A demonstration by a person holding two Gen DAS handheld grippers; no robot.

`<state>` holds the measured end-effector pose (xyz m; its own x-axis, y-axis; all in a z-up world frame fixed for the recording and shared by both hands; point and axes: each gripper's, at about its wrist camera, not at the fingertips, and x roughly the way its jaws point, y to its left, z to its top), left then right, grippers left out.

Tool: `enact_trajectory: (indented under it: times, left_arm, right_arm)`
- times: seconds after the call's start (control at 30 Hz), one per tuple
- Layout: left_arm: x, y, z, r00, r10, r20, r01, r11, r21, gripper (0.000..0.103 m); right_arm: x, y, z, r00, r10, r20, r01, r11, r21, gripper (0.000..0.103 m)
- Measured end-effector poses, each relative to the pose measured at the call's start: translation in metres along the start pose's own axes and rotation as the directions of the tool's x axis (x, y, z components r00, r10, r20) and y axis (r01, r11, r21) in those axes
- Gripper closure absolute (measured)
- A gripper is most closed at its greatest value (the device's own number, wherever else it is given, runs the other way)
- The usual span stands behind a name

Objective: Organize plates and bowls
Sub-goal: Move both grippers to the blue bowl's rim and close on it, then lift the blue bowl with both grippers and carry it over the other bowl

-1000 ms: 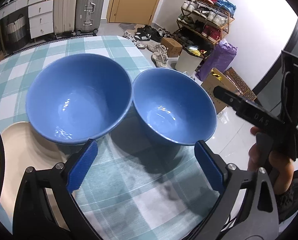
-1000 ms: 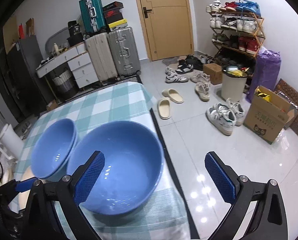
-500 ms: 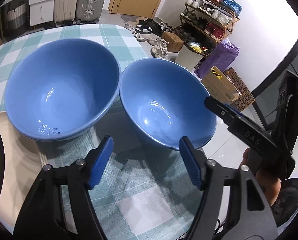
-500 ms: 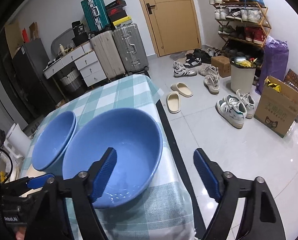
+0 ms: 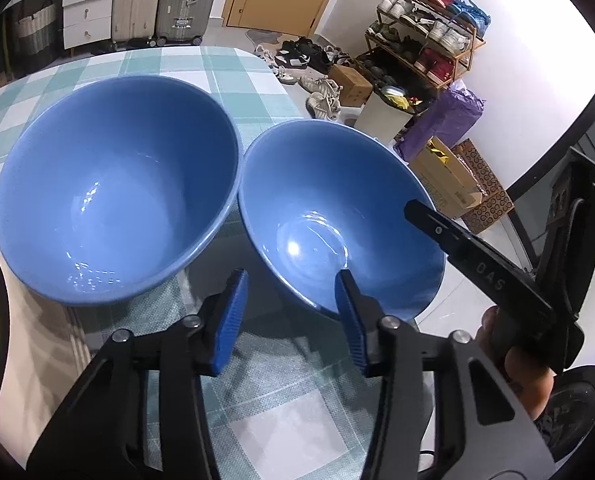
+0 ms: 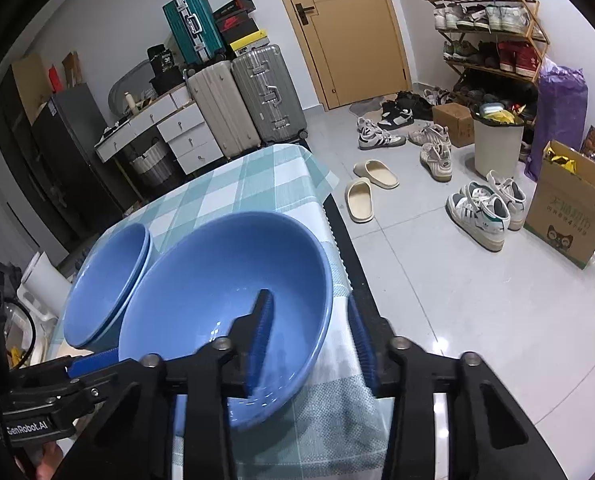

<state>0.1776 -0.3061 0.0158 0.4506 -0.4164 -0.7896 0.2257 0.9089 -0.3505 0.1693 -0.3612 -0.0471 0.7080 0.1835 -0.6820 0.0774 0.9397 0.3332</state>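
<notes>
While both pairs of jaws have just been closing, each gripper now straddles the rim of the same blue bowl (image 5: 337, 216), the one nearest the worktop (image 5: 281, 412) edge. The left gripper (image 5: 291, 316) has its right pad inside the bowl and its left pad outside the wall, over the checked cloth; a gap shows on the outer side, so whether the pads press is not clear. The right gripper (image 6: 309, 340) has its left pad inside the bowl (image 6: 225, 300) and its right pad outside the rim, above the cloth edge; the wall stands between them, but contact cannot be told. From the left wrist view, a larger blue bowl (image 5: 113, 188) sits ahead and to the left of that gripper, its rim touching or just beside the gripped bowl's rim. From the right wrist view it appears as two nested bowls (image 6: 105, 280), ahead and left. A cream plate (image 5: 21, 344) lies partly under the larger bowl, left of the left gripper.
</notes>
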Motion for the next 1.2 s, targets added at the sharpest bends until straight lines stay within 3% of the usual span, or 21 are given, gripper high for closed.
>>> enact_trajectory:
  times: [0.13, 0.27, 0.77, 1.2]
  left_arm:
    - [0.001, -0.004, 0.001, 1.000, -0.011, 0.000, 0.011, 1.000, 0.024, 0.075]
    - [0.002, -0.004, 0.002, 1.000, -0.009, 0.006, 0.009, 0.999, 0.037, 0.076]
    - [-0.005, -0.010, -0.004, 1.000, -0.016, 0.016, 0.015, 0.995, 0.098, 0.076]
    - [-0.039, -0.013, -0.004, 0.996, -0.039, 0.081, 0.029, 0.993, 0.115, 0.076]
  right_arm:
    - [0.004, 0.002, 0.000, 1.000, -0.007, -0.006, 0.007, 1.000, -0.006, 0.081]
    - [0.003, 0.002, -0.001, 1.000, -0.031, 0.004, 0.031, 0.999, -0.016, 0.088]
    - [-0.017, 0.006, -0.004, 0.998, -0.062, 0.024, 0.063, 0.998, -0.028, 0.089]
    - [-0.057, 0.020, 0.000, 0.996, -0.064, 0.066, 0.069, 0.995, -0.066, 0.089]
